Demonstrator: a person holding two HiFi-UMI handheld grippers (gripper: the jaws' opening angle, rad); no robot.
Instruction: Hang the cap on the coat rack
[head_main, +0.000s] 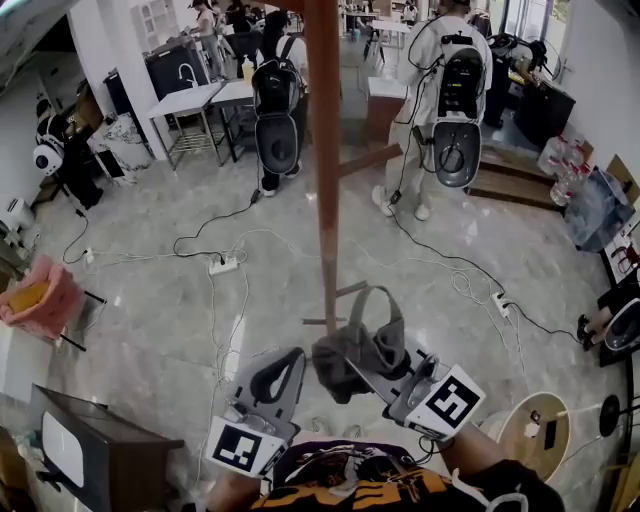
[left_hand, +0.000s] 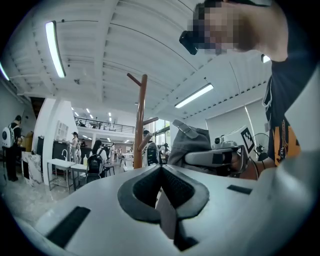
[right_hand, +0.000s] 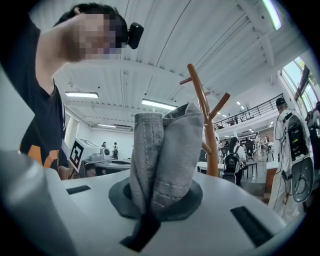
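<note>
My right claw (right_hand: 156, 209) is pinched tight on the grey cap (right_hand: 165, 155), whose folded cloth stands up between the jaws. In the head view the cap hangs at six o'clock of the wooden coat rack (head_main: 325, 180). My left claw (head_main: 270, 380), at nine o'clock of the cap, is closed on nothing.

Grey cap (right_hand: 165, 155) gripped near the wooden coat rack (head_main: 325, 150), not hung.
The cap is grey woven fabric with pale stitching and a back strap, bunched and folded upright, pinched between the closed jaws of the right gripper (right_hand: 155, 202). The coat rack is a brown upright pole with short angled pegs, standing on the floor just beyond the cap.
</note>
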